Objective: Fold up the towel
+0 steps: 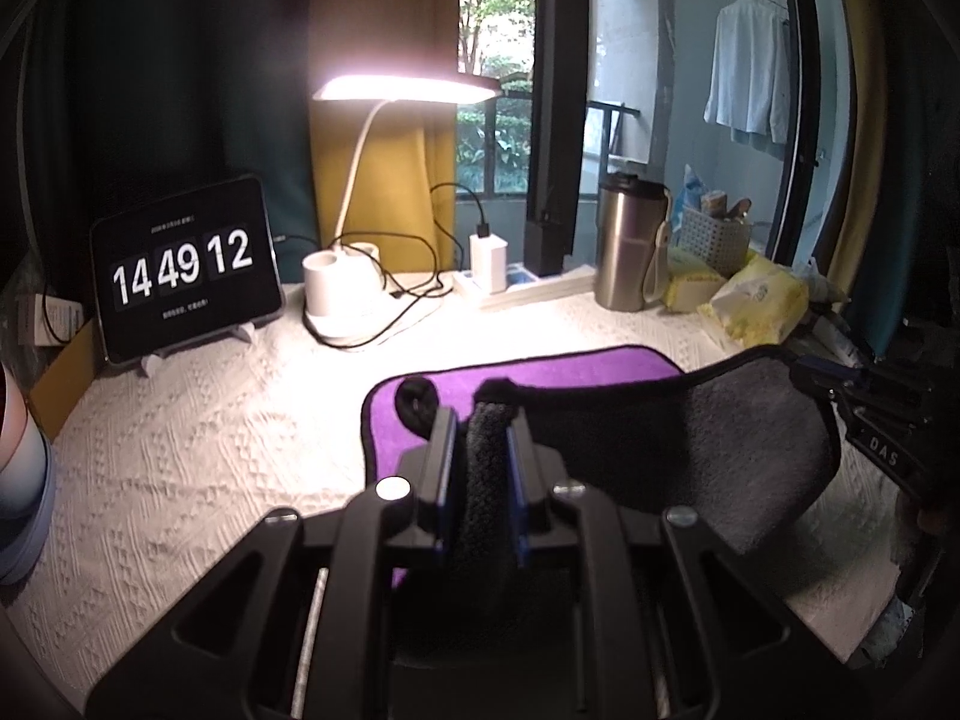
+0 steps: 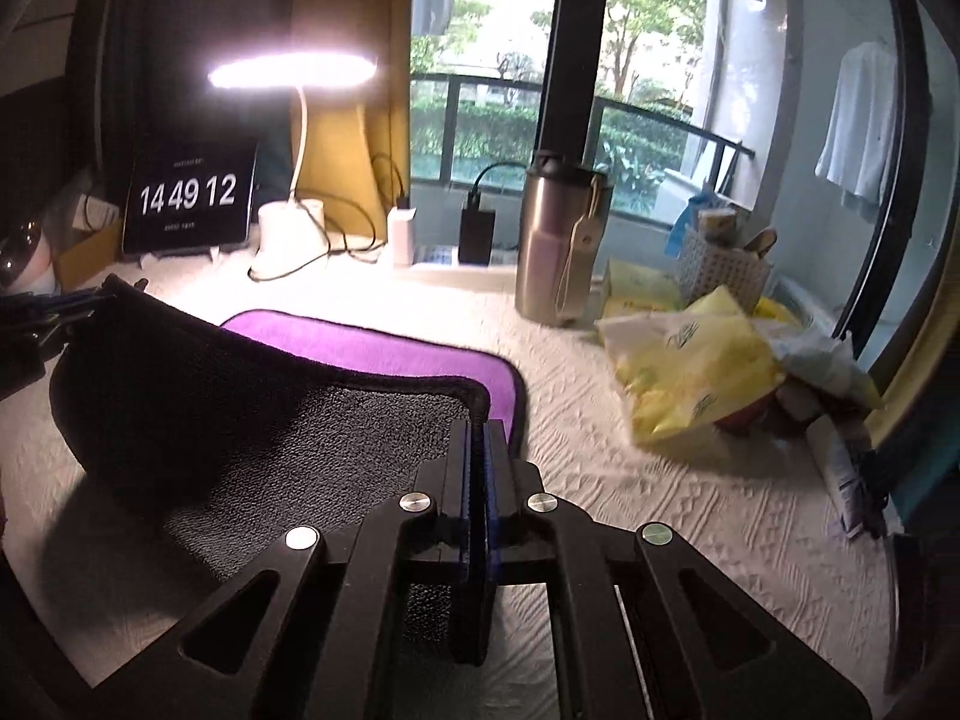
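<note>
Since the towel [image 2: 252, 420] droops in a deep curve between my two tools, I judge it soft, light and limp, a pile cloth with no stiffness of its own; purple on one face, dark grey on the other, bound with a black hem. It lies on the white textured table cover [image 1: 198, 456], near half lifted and curling over the purple far half, which rests flat. Best hold looks to be the hemmed corners, where the binding gives the pads something firm; the pile itself seems grippy, not slick. Left gripper [image 1: 478, 420]: jaws nearly closed, clamped on a bunched fold of the near-left corner, the cloth thick between the blue-edged fingers [image 1: 445, 438]; a rolled nub of hem pokes out beyond the tips. Right gripper [image 2: 478, 438]: jaws pressed almost together on the near-right corner, only a thin layer of hem between them. Each tool shows at the edge of the other's view, holding its end of the raised edge. Risk, as I read it: the bunched left corner may fold crooked against the cleaner right one. Clutter sits well apart at the back: desk lamp [image 1: 408, 87], clock tablet [image 1: 186, 267], steel tumbler [image 2: 561, 246], yellow packets [image 2: 690, 372].
</note>
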A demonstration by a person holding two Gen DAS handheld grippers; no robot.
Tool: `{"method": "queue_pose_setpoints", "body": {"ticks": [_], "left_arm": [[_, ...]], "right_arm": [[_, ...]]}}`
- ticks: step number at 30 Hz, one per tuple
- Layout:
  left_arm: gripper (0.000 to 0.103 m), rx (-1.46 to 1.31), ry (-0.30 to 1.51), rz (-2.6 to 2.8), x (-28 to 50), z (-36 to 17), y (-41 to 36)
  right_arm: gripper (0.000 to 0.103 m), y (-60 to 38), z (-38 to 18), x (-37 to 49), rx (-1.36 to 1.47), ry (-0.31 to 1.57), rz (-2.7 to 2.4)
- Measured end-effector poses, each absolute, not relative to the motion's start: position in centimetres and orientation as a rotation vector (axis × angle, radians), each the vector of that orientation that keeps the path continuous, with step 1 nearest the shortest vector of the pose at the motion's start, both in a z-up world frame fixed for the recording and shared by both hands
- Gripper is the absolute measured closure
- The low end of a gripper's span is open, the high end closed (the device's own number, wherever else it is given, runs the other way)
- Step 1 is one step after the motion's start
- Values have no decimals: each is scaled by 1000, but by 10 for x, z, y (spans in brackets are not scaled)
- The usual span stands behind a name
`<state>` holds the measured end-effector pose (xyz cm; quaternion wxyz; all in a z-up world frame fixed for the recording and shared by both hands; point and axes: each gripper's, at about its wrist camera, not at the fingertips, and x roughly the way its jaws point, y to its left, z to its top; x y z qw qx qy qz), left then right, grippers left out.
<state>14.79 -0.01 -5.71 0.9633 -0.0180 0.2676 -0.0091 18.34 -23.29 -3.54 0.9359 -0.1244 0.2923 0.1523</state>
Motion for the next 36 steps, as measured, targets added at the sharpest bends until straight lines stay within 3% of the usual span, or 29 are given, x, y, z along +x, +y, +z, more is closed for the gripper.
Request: {"method": "queue_pose_setpoints", "body": {"ticks": [36], "left_arm": [[87,-30,525,43,237,-62,16]], "right_arm": [[99,-222,-36,265,-246,555,316]]}}
